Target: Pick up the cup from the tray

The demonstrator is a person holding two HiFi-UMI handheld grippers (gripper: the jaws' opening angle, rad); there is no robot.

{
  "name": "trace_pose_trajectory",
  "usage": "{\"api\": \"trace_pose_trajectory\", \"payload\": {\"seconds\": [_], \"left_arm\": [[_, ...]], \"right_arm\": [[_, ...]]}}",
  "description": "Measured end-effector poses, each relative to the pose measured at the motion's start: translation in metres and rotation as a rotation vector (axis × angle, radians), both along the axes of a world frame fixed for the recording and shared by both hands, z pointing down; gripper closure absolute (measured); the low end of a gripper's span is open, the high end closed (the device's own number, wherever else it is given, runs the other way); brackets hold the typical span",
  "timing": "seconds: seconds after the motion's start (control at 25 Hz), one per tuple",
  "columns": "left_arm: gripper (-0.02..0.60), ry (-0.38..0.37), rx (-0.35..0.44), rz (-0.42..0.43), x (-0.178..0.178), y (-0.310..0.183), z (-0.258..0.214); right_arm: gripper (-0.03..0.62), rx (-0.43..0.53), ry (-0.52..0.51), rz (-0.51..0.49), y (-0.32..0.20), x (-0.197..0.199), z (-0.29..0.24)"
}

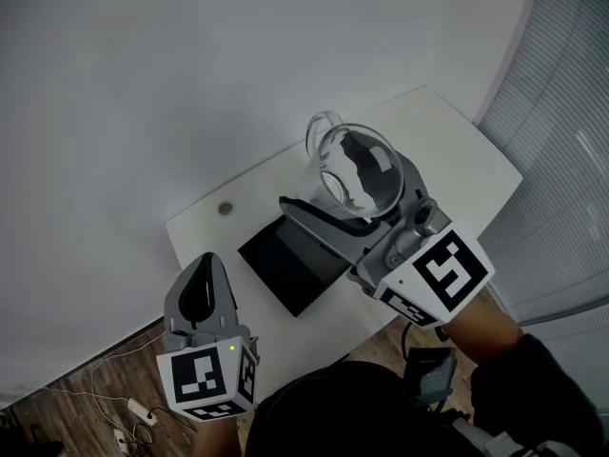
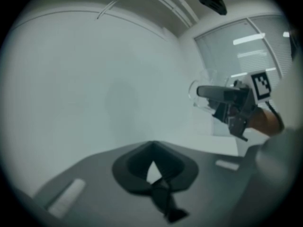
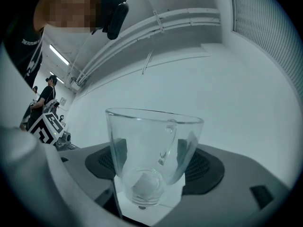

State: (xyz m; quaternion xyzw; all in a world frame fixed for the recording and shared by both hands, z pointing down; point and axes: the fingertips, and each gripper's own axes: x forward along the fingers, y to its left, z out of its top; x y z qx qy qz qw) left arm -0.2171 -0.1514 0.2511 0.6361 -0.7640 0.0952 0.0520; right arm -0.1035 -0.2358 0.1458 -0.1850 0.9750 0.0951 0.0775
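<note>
**Right gripper.** The fingers (image 3: 208, 169) of the right gripper (image 1: 343, 196) are clamped on the cup (image 3: 151, 145), one dark ribbed pad pressing on each side of its wall. I read the cup as upright between them, mouth up and base down. Its handle sits on the far side, away from the camera. The gripper points away from me toward the wall, nose slightly raised. My right hand is behind its marker cube (image 1: 442, 274), and a dark sleeve (image 1: 533, 369) runs back from it.

**Cup position.** The cup is held in the air above the worktop (image 1: 447, 141) and clear of the tray (image 1: 285, 265). In the head view it shows just past the tray's far right corner. The left gripper view shows it well above the worktop surface.

**Left gripper.** The fingers of the left gripper (image 1: 205, 274) are clenched, tips together, with nothing between them. It points roughly level at the near left edge of the worktop, well apart from the cup and to the left of the tray. Its marker cube (image 1: 205, 379) faces the head camera.

**Materials and shapes.**
- The cup is clear glass that tapers to a thick, rounded base and has a looped handle.
- The tray is flat, black, rectangular and bare.
- The worktop is smooth and white, with rounded corners and a small round grommet (image 1: 225, 208) near its far left edge.
- The wall behind is plain and pale.
</note>
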Motion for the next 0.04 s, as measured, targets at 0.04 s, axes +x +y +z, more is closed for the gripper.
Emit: {"api": "trace_pose_trajectory", "payload": {"seconds": [0.04], "left_arm": [[0.578, -0.001, 0.0, -0.002, 0.0, -0.0007, 0.0018]], "right_arm": [[0.194, 0.0, -0.004, -0.006, -0.0007, -0.0002, 0.0016]]}}
